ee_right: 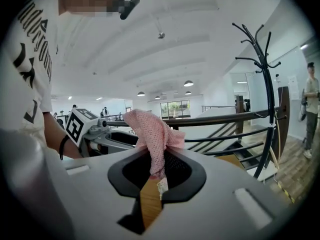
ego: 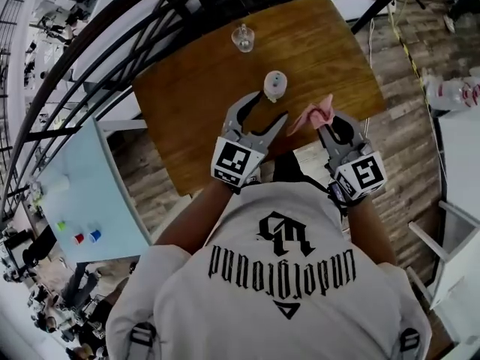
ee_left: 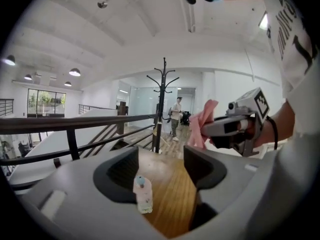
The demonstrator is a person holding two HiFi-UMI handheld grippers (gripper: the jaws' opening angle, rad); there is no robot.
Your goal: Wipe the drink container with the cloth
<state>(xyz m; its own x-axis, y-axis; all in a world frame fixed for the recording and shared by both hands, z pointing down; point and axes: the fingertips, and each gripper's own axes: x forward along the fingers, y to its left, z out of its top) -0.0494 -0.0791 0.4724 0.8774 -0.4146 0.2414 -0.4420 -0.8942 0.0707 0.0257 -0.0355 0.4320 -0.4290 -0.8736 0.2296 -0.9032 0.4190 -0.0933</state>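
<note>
Your white T-shirt with its black print fills the near edge of the head view, and both forearms reach from it toward the wooden table. Your left gripper has its jaws spread wide, their tips just short of the drink container, a small pale bottle with a blue-green cap standing upright near the middle of the table. To its right, your right gripper is closed on the pink cloth, which bunches up past the jaw tips, near the container but apart from it. A clear glass stands farther off, near the far edge of the table, and a dark railing curves beyond it. A pale blue table sits down at the left. From the left gripper view, the jaws stand apart and hold nothing. The container shows upright in the gap, closer to the left jaw, with neither pad on it. The other gripper holds the cloth up at the right, and a black coat stand and a distant person stand beyond the table. From the right gripper view, the jaws pinch the cloth between them. Its bulk rises above the pads while a narrow tail with a white tag hangs below.
</note>
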